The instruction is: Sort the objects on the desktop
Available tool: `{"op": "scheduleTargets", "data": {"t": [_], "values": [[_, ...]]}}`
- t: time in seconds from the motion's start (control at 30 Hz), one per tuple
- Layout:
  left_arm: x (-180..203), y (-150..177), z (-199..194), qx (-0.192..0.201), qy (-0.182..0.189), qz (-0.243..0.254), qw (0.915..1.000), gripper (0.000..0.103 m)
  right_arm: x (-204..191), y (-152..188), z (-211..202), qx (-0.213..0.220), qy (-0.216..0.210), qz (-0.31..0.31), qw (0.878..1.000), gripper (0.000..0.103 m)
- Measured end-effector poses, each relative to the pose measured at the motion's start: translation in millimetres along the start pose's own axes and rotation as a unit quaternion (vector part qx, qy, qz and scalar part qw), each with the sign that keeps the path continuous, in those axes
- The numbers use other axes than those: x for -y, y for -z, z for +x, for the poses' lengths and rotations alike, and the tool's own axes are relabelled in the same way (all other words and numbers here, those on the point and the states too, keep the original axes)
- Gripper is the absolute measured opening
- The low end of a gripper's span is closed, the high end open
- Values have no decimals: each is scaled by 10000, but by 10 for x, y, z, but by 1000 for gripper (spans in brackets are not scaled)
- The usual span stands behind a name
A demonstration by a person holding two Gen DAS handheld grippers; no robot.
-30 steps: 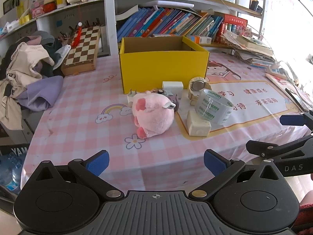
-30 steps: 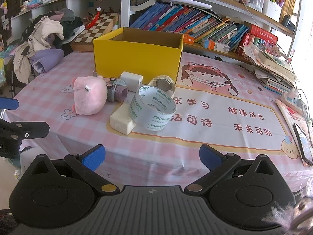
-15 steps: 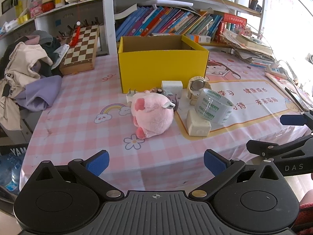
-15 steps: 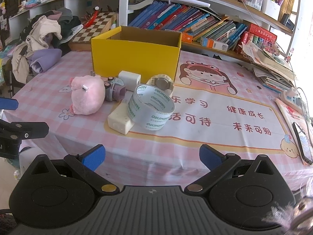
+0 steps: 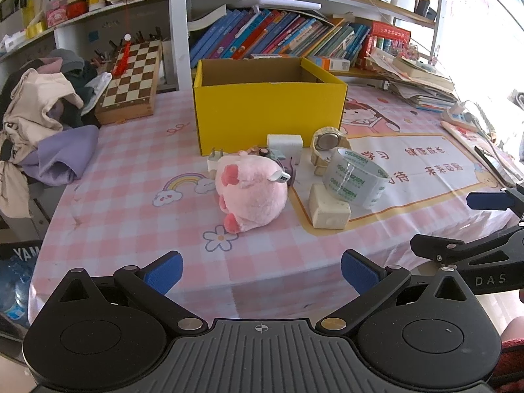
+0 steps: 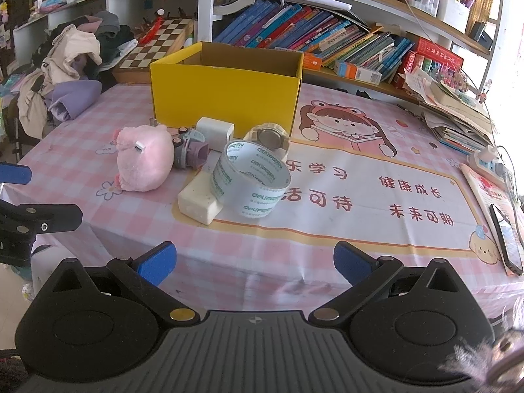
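A pink plush pig [image 5: 250,193] [image 6: 144,162] lies on the checked tablecloth in front of an open yellow box [image 5: 268,104] [image 6: 226,90]. Beside it sit a roll of clear tape [image 5: 353,178] [image 6: 250,180] leaning on a cream block [image 5: 329,211] [image 6: 199,201], a white charger [image 5: 284,144] [image 6: 215,131], a beige watch [image 5: 327,142] [image 6: 268,137] and a small purple-grey gadget [image 6: 190,152]. My left gripper [image 5: 262,270] hangs open at the table's near edge, short of the pig. My right gripper [image 6: 254,260] is open too, near the edge below the tape.
A chessboard [image 5: 131,78] and a heap of clothes [image 5: 42,121] lie at the back left. Shelves of books [image 5: 278,36] run behind the box. Stacked papers [image 6: 458,114], a power strip [image 6: 491,160] and a phone [image 6: 506,239] crowd the right side.
Both grippers have edged slightly forward toward the table; the objects look a little nearer. Nothing on the table has moved.
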State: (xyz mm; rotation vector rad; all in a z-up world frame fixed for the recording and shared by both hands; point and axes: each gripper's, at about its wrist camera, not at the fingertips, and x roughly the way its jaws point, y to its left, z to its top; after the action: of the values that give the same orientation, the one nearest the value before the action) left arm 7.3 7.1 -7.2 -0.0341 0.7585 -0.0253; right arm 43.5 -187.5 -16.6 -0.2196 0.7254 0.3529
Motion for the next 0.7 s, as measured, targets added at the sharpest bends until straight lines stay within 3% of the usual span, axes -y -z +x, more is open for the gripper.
{"op": "scheduleTargets", "data": {"t": [0.7], "values": [[-60, -11, -17, 18, 271, -170, 9995, 103, 3, -13, -34, 39, -113, 49, 9999, 103]]}}
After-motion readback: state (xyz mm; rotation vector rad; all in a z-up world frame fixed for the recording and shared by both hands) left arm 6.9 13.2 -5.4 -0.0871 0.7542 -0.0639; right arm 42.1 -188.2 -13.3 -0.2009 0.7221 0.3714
